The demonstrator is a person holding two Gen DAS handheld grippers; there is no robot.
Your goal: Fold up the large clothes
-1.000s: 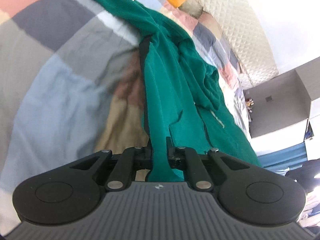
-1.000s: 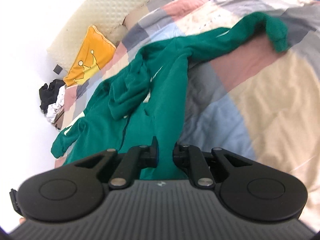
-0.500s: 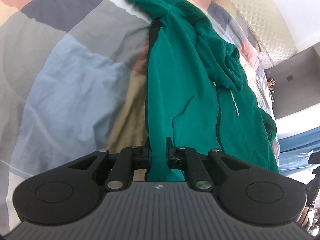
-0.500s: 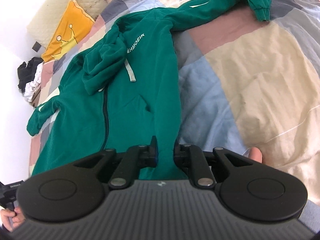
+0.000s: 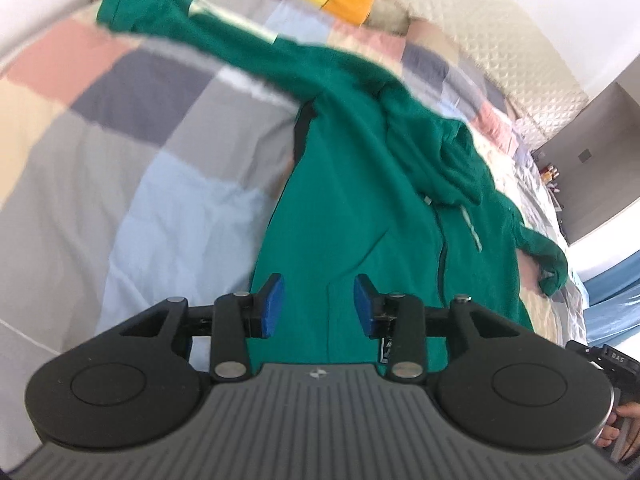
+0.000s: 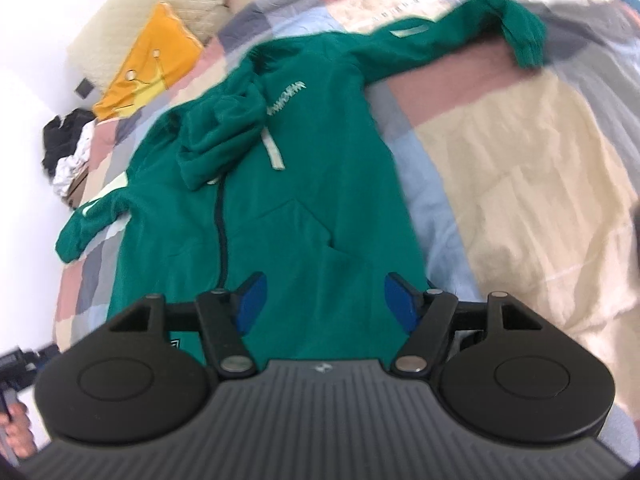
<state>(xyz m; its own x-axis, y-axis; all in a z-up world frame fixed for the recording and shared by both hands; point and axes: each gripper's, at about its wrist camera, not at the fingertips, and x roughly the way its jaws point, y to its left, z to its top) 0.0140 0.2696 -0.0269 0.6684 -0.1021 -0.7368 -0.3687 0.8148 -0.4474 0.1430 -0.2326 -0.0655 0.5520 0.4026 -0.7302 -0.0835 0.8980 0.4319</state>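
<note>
A green fleece zip-front hoodie [image 6: 304,184] lies face up and spread flat on a bed covered by a soft patchwork quilt [image 6: 520,184] of pink, grey, pale blue and cream squares. Its crumpled hood [image 6: 224,140] is flopped forward over the chest, a pale drawcord [image 6: 274,152] trails down from it, and a dark zipper [image 6: 221,236] runs down the middle. One sleeve reaches toward the far edge of the bed, the other lies bent near the side edge. A yellow-orange cushion with a crown print [image 6: 152,64] leans against the cream quilted headboard [image 6: 132,4] at the head of the bed.

A second ago both grippers pinched the hem, with the garment rumpled and lifted; it now rests smooth on the quilt, its hem at the near edge of the bed. The jaws of the left gripper [image 5: 319,306] and of the right gripper [image 6: 326,302] have just been opening: the blue rubber pads [image 5: 274,306] stand apart, with fabric showing between them but not pressed. Both are released and tilt down toward the hem. Fingers of a hand [image 6: 18,432] show at the frame's lower corner.
</note>
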